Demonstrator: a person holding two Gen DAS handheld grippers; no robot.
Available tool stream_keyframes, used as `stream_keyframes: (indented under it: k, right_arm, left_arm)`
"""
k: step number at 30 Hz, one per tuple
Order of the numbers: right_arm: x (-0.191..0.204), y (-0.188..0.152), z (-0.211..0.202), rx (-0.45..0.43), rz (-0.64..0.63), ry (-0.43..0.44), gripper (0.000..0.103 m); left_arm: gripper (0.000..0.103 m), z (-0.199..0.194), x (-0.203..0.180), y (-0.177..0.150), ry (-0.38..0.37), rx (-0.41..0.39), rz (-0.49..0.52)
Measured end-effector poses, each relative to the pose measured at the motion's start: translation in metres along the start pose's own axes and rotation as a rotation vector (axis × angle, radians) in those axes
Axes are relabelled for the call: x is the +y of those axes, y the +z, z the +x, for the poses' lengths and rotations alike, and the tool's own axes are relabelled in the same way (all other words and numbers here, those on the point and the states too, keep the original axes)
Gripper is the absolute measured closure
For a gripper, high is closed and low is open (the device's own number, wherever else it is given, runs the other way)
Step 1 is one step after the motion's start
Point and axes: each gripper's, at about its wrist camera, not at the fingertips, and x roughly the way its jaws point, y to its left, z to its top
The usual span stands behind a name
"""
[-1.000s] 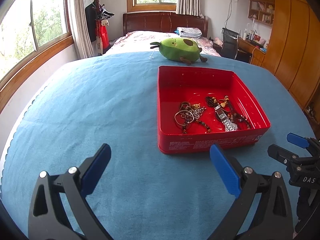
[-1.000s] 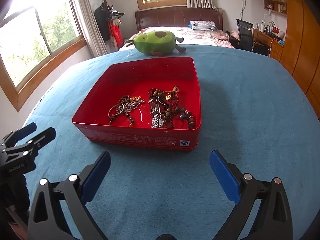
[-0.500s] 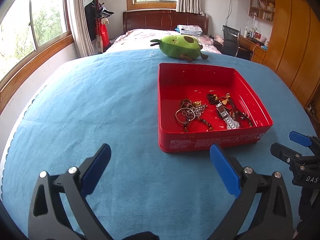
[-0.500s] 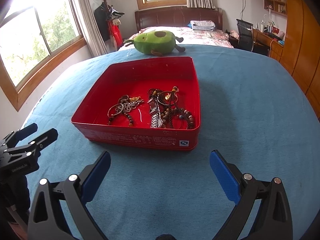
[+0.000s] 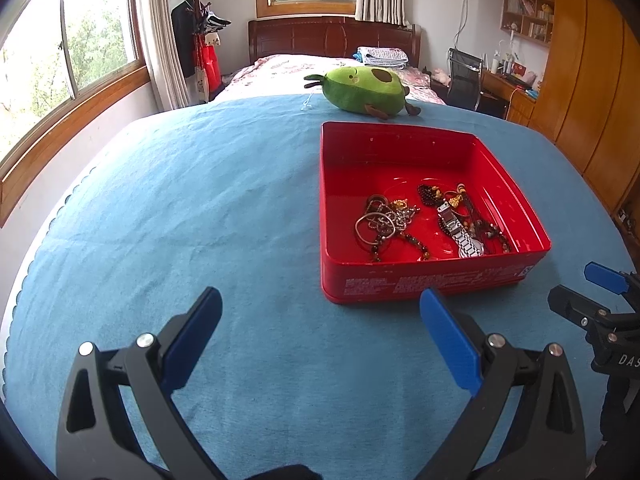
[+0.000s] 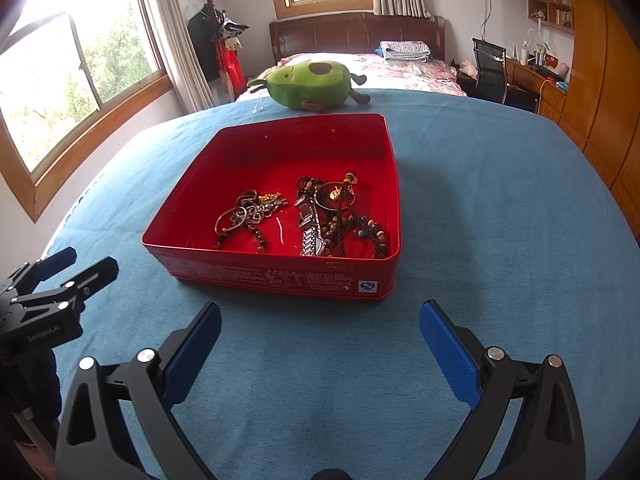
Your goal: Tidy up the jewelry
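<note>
1. Left gripper [image 5: 320,320]: fingers spread wide, holding nothing, above the blue cloth [image 5: 180,200].
2. Right gripper [image 6: 320,328]: fingers spread wide, empty.
3. Red tin [image 6: 276,272]: directly ahead of the right fingertips; ahead and right of the left fingertips.
4. Jewelry [image 6: 316,216]: tangled chains, beads and a watch [image 6: 310,228], inside the tin.

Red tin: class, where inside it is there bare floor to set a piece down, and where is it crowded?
The tin is bare along its far wall and far-left corner. Crowded: the near half, with the watch, beads and chains.
</note>
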Motion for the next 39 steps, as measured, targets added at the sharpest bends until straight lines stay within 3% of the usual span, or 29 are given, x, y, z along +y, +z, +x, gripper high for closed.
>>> stream_keyframes:
  k: [39]
  right_arm:
    - [0.0007,-0.0012,0.0025,0.015,-0.007,0.002,0.004]
  left_arm:
    - [0.005,0.0059,-0.0002,-0.0007,0.010,0.026,0.015]
